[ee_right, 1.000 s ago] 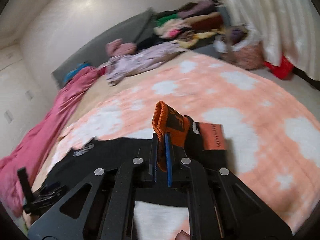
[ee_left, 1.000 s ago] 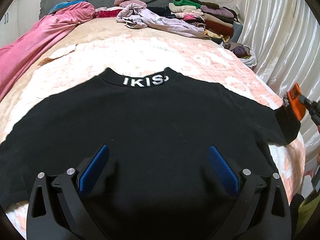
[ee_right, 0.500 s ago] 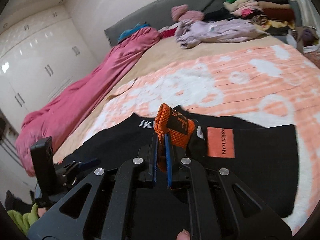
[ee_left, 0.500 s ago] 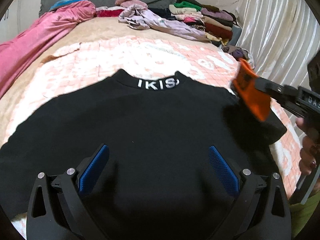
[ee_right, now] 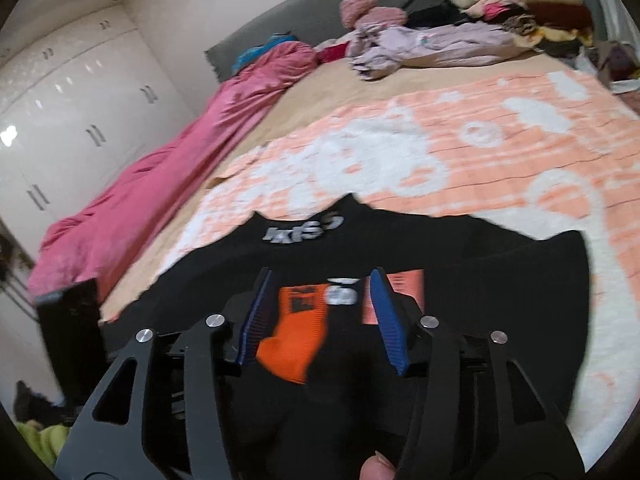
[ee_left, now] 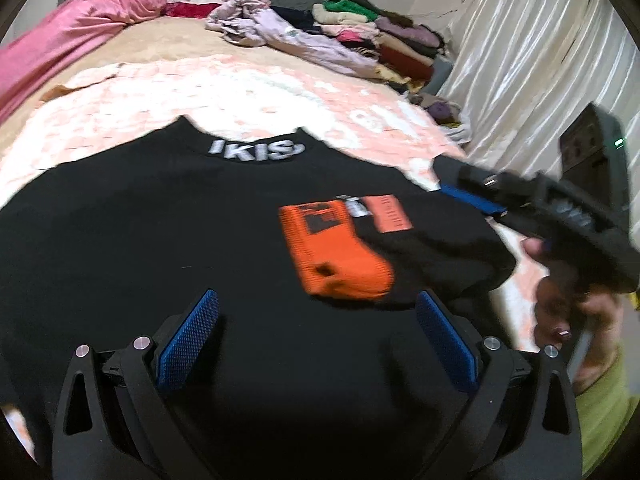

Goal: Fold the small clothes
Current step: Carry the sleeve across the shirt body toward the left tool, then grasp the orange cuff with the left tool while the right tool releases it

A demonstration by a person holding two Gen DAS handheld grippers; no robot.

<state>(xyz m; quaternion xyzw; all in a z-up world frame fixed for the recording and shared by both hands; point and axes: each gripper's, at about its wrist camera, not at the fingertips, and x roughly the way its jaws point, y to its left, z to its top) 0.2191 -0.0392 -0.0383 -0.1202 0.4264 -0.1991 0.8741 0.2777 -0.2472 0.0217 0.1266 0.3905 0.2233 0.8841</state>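
Note:
A black shirt [ee_left: 160,240] with white lettering on its collar lies flat on the bed. Its right sleeve is folded inward, so the orange cuff [ee_left: 332,252] rests on the chest beside an orange label patch [ee_left: 390,216]. My right gripper [ee_right: 320,280] hovers just above the cuff [ee_right: 296,336]. Its jaws are opening and the blue pads stand clear of the cloth on either side. In the left wrist view the right gripper [ee_left: 456,184] reaches in from the right, held by a hand [ee_left: 560,308]. My left gripper [ee_left: 317,304] is open over the shirt's lower half, holding nothing.
A peach-and-white blanket [ee_left: 200,96] covers the bed under the shirt. A pink quilt [ee_right: 160,184] runs along the left side. A lilac garment [ee_left: 288,36] and a pile of folded clothes [ee_right: 520,0] sit at the head. White curtains [ee_left: 520,60] hang at the right, wardrobe doors [ee_right: 60,112] at the left.
The right gripper carried the orange-cuffed sleeve leftward over the shirt, laid it on the chest and let go as its jaws parted. The left gripper stayed open in place.

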